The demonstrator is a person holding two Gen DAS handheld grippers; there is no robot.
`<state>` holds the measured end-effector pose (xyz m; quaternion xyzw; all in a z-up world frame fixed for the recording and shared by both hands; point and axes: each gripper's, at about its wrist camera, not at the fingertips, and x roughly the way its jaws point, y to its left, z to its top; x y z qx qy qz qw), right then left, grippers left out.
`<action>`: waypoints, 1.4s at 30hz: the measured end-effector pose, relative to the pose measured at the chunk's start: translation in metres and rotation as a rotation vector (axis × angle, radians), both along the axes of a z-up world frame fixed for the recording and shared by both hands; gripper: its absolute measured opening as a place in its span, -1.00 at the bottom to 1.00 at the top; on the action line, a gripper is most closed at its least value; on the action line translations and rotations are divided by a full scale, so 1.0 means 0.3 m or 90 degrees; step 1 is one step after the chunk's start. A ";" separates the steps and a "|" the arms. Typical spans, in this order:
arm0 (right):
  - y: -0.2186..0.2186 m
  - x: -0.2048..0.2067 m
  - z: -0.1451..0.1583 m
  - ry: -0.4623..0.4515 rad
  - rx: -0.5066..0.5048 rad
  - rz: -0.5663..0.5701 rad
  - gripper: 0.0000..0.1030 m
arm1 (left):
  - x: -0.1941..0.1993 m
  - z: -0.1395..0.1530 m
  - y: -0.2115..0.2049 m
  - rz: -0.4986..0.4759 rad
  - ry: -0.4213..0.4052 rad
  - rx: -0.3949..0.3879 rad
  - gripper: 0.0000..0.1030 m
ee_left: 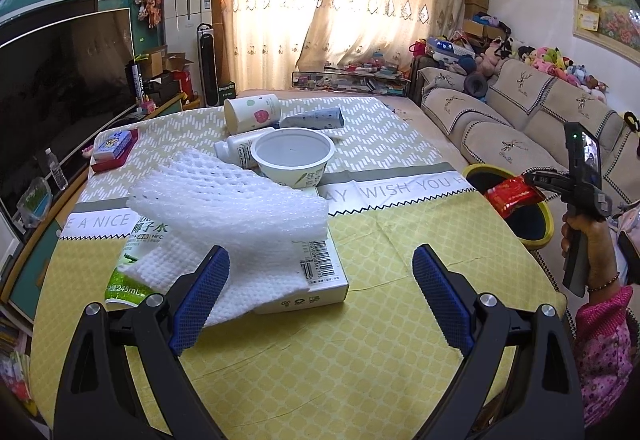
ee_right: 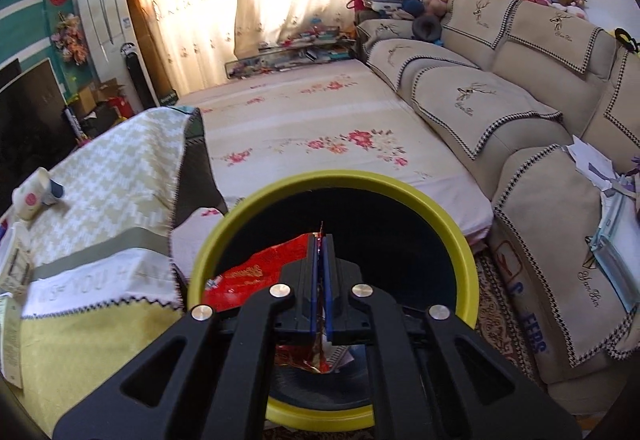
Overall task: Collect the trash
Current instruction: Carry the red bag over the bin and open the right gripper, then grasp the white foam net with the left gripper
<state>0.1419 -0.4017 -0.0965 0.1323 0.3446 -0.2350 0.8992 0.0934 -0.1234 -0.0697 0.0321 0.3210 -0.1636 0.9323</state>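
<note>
My right gripper (ee_right: 321, 240) is shut on a red snack wrapper (ee_right: 256, 272) and holds it over the black trash bin with a yellow rim (ee_right: 460, 236). The left wrist view shows the same wrapper (ee_left: 514, 194) above the bin (ee_left: 536, 236) beside the table. My left gripper (ee_left: 320, 260) is open and empty, low over the table, just short of white foam netting (ee_left: 224, 196) lying on a white carton (ee_left: 320, 280). Behind stand a white plastic bowl (ee_left: 294, 160), a white bottle (ee_left: 234, 150), a tipped paper cup (ee_left: 252, 112) and a grey tube box (ee_left: 316, 118).
The table (ee_left: 360, 340) has a yellow patterned cloth. A green coconut-water carton (ee_left: 132, 264) lies under the foam, and a red box (ee_left: 114, 150) sits at the far left. A TV (ee_left: 60, 80) stands left, a beige sofa (ee_right: 500, 112) right.
</note>
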 end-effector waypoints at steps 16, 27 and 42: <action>0.055 -0.032 0.056 -0.029 0.000 0.016 -0.52 | 0.002 -0.005 0.010 0.007 -0.002 -0.003 0.79; 0.383 -0.032 0.099 -0.077 0.008 0.178 -0.36 | 0.044 0.034 0.141 0.093 -0.016 0.005 0.87; 0.457 0.022 0.074 -0.049 0.006 0.207 -0.29 | 0.307 0.019 0.246 0.093 0.031 0.041 0.87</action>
